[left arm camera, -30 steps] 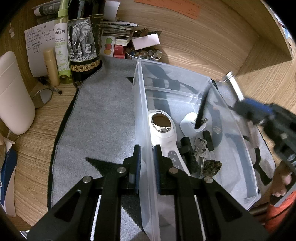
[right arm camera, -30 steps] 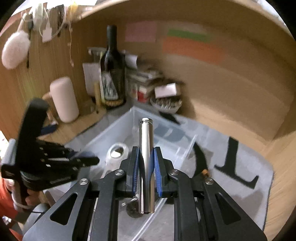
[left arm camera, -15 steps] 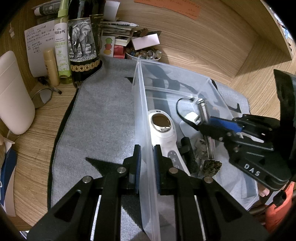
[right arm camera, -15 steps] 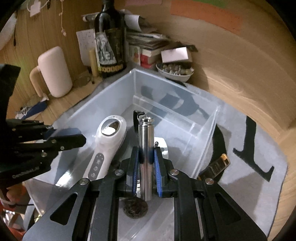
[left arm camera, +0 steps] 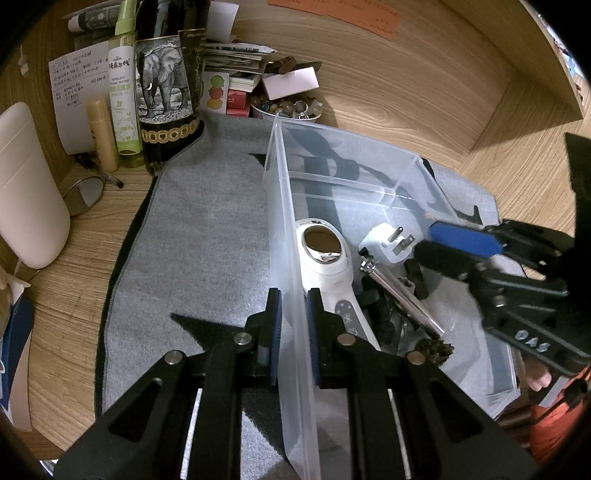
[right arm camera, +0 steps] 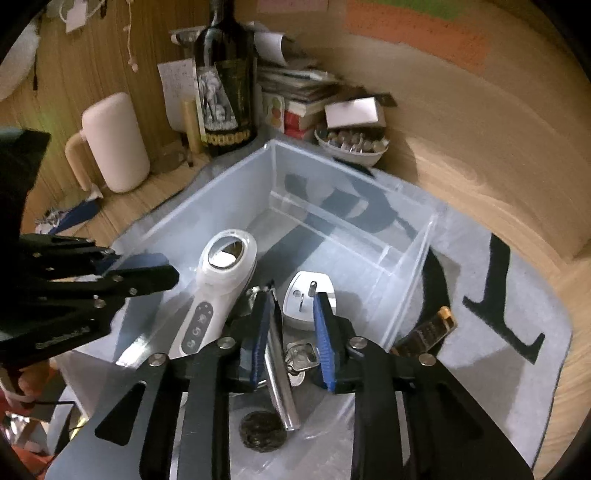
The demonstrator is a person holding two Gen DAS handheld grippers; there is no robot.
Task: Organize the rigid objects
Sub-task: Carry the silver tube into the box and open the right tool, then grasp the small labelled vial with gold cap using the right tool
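On a grey mat (left arm camera: 207,236) over wood desk (left arm camera: 66,314), left hand-held gripper (left arm camera: 293,325) pinches the bin wall (left arm camera: 286,229); right hand-held gripper (right arm camera: 291,332) spread.

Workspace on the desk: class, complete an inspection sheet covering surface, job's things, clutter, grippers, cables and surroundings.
Surface: grey felt mat on a wooden desk.
Job's things: clear plastic bin holds a white handheld device, white plug adapter, metal cylinder, keys and a pine cone. A dark clip-like item lies outside the bin on the mat.
Clutter: elephant-label bottle, green spray bottle, bowl of small items, stacked papers.
Grippers: left gripper clamps the bin's wall; right gripper open above the cylinder.
Cables: nothing seen.
Surroundings: wooden wall panels, orange note.
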